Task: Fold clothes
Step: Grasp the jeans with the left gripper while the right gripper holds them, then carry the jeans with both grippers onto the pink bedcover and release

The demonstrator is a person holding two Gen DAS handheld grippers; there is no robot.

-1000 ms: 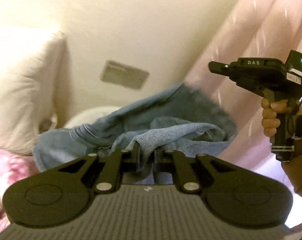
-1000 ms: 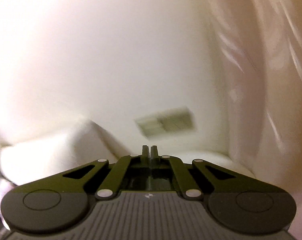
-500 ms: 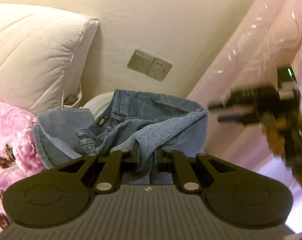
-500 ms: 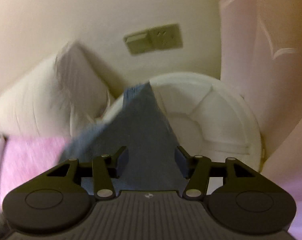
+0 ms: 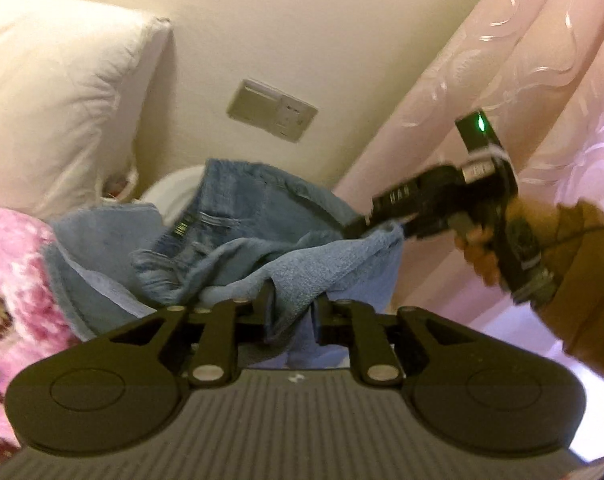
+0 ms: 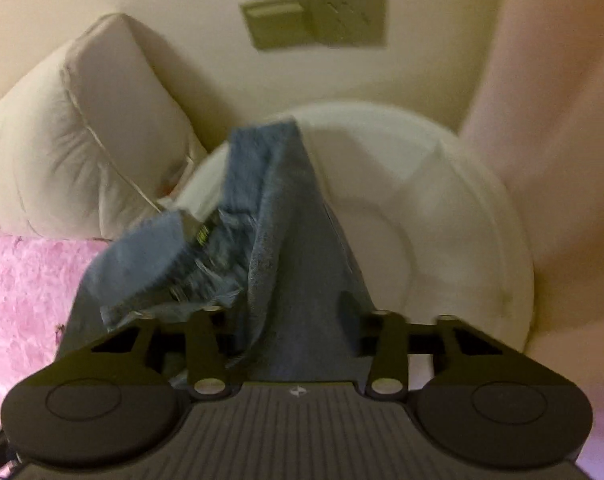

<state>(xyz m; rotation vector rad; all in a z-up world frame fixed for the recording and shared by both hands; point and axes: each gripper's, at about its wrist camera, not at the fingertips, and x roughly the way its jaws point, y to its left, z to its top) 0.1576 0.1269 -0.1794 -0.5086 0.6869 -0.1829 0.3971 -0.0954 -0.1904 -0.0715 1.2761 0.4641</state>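
Note:
A pair of blue jeans (image 5: 238, 232) hangs bunched in the air, waistband label showing. My left gripper (image 5: 292, 312) is shut on a fold of the denim at its lower edge. The right gripper (image 5: 365, 222) shows in the left wrist view at the right, its tips at the far corner of the cloth. In the right wrist view the jeans (image 6: 294, 240) lie between the wide-spread jaws of my right gripper (image 6: 298, 332); the fingers are open around the cloth and do not pinch it.
A white pillow (image 5: 58, 104) leans on the cream wall at the left. A pink floral blanket (image 5: 10, 280) lies below it. A round white stool (image 6: 441, 236) stands behind the jeans. Pink curtain (image 5: 521, 80) hangs at the right. A wall socket (image 5: 272, 110) sits above.
The right gripper opened, dropped from pointing at the wall and moved onto the jeans' far corner. The left gripper kept its hold; the jeans swung slightly.

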